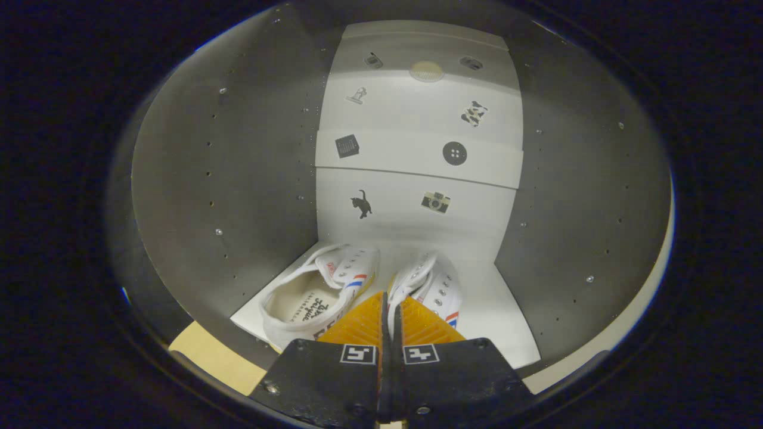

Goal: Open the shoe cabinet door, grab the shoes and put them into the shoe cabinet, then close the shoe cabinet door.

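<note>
Inside the shoe cabinet [179, 179], the white shoes [322, 292] sat side by side on its floor, toes toward the back wall. The tongs [390, 310] were pressed together on the inner collar of the right shoe [432, 286], which lay straight ahead.

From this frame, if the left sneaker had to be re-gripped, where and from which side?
Take the left sneaker by its heel collar, coming from the cabinet's open front: its heel faces out, mouth open upward. The gripper looks shut on the right sneaker's rim.

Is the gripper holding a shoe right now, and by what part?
Yes: the gripper is pinched on the right shoe's inner collar edge, inside the cabinet.
</note>
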The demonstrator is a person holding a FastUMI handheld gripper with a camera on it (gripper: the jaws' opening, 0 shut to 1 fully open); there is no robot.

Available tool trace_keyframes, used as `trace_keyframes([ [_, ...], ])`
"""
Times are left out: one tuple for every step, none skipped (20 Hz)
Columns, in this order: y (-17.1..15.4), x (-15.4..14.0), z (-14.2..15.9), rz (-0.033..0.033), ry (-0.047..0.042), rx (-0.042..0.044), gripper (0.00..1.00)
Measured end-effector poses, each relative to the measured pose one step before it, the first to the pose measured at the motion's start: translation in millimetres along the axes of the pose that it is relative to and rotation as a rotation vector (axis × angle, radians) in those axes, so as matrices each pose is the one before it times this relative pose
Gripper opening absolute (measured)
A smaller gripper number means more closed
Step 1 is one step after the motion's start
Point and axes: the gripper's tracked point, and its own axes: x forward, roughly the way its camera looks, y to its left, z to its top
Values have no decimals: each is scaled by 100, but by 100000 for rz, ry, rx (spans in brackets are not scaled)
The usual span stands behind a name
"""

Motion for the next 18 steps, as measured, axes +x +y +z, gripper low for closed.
trace_keyframes([
  [94, 329, -50, -249, 66, -703, 3],
  [194, 286, -244, 1142, 517, 761, 3],
  [323, 161, -319, 1940, 655, 2325, 3],
  [276, 255, -350, 1348, 1013, 942, 3],
  [-47, 156, 2, 54, 112, -1039, 3],
  [-99, 57, 33, -670, -38, -867, 3],
  [155, -42, -42, -101, -101, 473, 3],
  [37, 40, -68, -128, 196, 1111, 3],
  [36, 72, -77, -263, 302, -109, 4],
  [-78, -25, -6, -804, 410, -678, 4],
  [-15, -83, -41, -913, 450, -902, 4],
  [-77, -98, 56, -737, -77, -472, 7],
  [192, -166, -122, 611, 94, 308, 9],
  [192, -195, -160, 232, 298, 277, 14],
  [144, -342, 46, -44, -261, 270, 19],
  [-291, -419, 193, -1957, -1880, -714, 29],
  [-73, -395, 474, -1686, -3806, -1538, 39],
  [-395, -576, 574, -3114, -2652, -2211, 49],
])
